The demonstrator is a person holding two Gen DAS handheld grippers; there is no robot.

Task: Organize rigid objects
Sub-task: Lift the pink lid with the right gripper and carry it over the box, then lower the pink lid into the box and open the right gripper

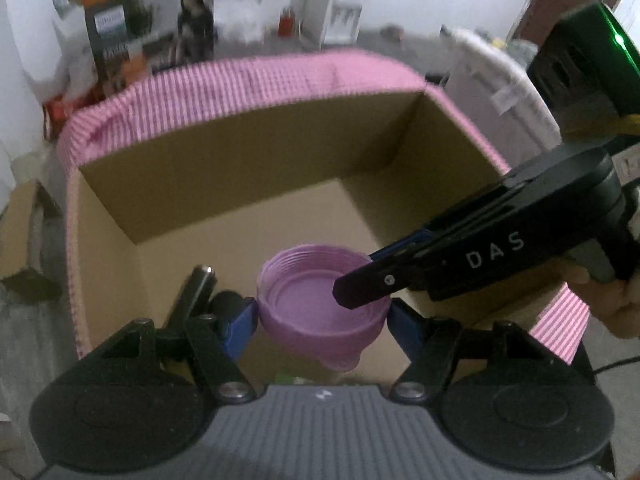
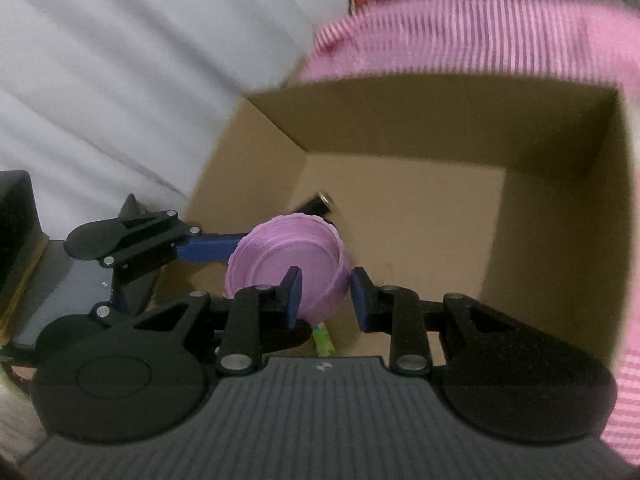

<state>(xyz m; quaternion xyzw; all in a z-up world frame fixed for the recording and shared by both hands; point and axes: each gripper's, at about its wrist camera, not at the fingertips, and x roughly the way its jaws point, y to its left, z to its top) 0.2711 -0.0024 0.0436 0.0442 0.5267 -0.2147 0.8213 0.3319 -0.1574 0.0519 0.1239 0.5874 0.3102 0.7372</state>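
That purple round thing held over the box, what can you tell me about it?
The purple cup looks like soft plastic or silicone: round, with ridged rings around its rim and a smooth, empty inside. It hangs over the open cardboard box, opening tilted toward the left camera. The left gripper clamps its sides with blue pads, while the right gripper pinches its rim, one finger inside and one outside. Its underside is hidden.

A lilac plastic cup (image 1: pixel 320 300) with a ribbed, threaded rim is sitting at the lower centre of the left wrist view, its open mouth facing up and tilting slightly toward the camera, above the floor of the brown cardboard box (image 1: pixel 224 184). In the right wrist view it (image 2: pixel 286 266) is showing left of centre, tipping sideways.
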